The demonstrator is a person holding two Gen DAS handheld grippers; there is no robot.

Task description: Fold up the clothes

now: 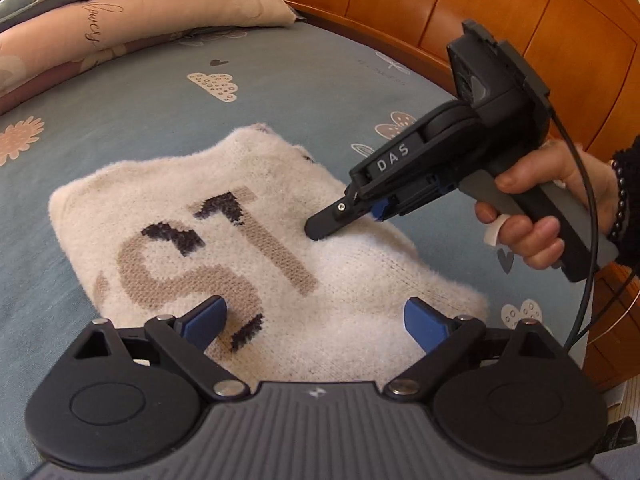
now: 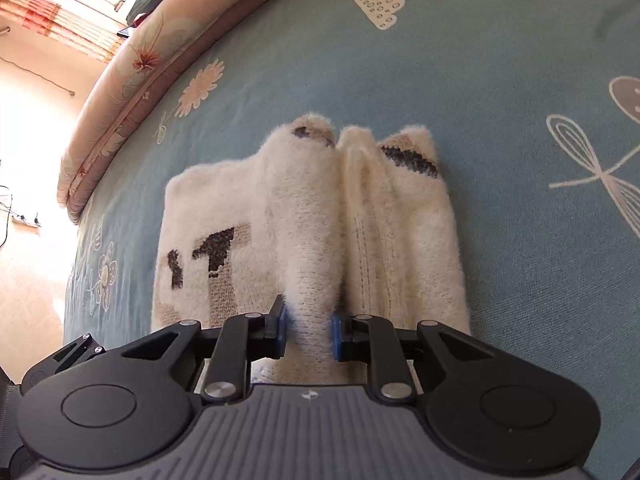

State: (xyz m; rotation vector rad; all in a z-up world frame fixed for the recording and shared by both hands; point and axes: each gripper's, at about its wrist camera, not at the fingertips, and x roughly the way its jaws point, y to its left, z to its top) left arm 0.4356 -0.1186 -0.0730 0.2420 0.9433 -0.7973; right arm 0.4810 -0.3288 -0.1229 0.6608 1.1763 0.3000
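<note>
Two grippers over one folded sweater (image 1: 224, 240) on the bed; all places below are given relative to the sweater.

Nearest, left wrist view: the left gripper (image 1: 316, 322) hangs above the sweater's near edge, jaws spread wide, blue pads clear of the knit, nothing between them. Released.

Sweater: cream, fluffy, with tan and dark brown lettering on its upper face. It lies on a blue-grey bedsheet (image 1: 120, 100) printed with clouds, flowers and hearts, folded into a compact block.

On the sweater's right side, the right gripper (image 1: 316, 232) comes in at a slant, its tips pressed into the knit just beside the tan letter stroke. A hand (image 1: 532, 216) wraps its handle; a black cable runs off behind.

Right wrist view: right gripper (image 2: 308, 332) is clenched on a raised ridge of the sweater (image 2: 312, 220); both blue pads press the sides of that fold. A second ridge lies just beside it, to the right.

Beyond the sweater: pink floral pillows (image 1: 80, 32) stacked at the sheet's far left edge, and an orange wooden headboard (image 1: 440, 8) behind and to the right. A sunlit curtain (image 2: 48, 20) shows farthest off.
</note>
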